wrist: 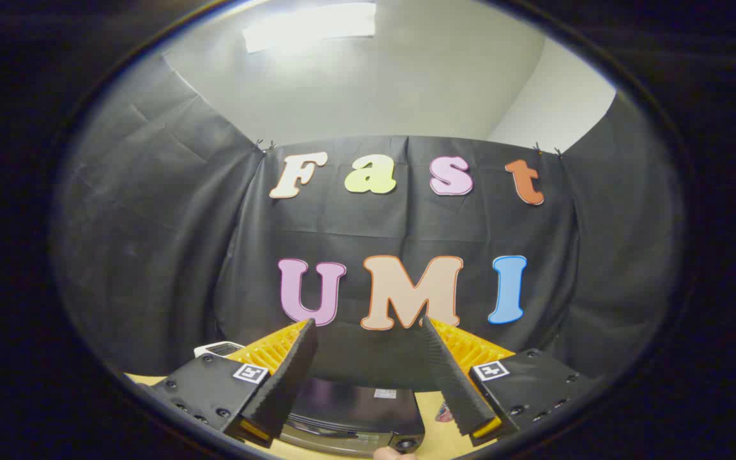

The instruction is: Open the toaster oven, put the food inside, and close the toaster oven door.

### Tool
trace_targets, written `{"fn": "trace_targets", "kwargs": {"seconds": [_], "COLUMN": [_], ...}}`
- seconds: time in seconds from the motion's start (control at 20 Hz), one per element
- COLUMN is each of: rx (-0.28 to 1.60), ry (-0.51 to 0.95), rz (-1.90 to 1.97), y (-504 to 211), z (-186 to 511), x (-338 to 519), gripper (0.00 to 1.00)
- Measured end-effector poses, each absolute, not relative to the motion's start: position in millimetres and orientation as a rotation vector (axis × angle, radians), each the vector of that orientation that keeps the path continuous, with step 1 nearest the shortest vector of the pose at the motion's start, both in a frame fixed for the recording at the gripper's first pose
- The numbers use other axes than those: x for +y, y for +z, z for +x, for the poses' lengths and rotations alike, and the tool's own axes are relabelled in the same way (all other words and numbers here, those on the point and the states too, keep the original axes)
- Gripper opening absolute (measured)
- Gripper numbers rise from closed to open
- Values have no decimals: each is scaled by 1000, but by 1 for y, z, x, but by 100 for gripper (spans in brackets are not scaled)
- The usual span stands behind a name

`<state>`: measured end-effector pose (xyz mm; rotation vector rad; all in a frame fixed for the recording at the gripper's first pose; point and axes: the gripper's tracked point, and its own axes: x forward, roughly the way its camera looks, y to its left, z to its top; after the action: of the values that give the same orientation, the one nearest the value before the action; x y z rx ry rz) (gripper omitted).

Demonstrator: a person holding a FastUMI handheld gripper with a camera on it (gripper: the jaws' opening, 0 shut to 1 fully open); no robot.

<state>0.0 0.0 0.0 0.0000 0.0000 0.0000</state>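
My gripper [368, 329] is held high and stands open, with nothing between its fingers. Below and between the fingers sits the toaster oven [352, 418], dark with a shiny top, on a wooden table [429, 409]. I look down on its top and upper front edge; whether its door is open or closed cannot be told. A small reddish item [443, 414] lies on the table just right of the oven, partly hidden by the right finger [454, 377]; it may be the food. A fingertip of a person [392, 453] shows at the oven's near edge.
A small white object [218, 349] lies on the table behind the left finger. Black cloth walls close the booth behind and on both sides of the table.
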Motion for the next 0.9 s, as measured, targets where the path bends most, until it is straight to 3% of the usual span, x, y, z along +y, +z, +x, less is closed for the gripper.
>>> {"fn": "trace_targets", "kwargs": {"seconds": [0.6, 0.9], "rx": [41, 114], "ry": [-8, -41], "rz": [-22, -18], "y": [-28, -101], "z": [19, 38], "x": [15, 18], "gripper": [100, 100]}}
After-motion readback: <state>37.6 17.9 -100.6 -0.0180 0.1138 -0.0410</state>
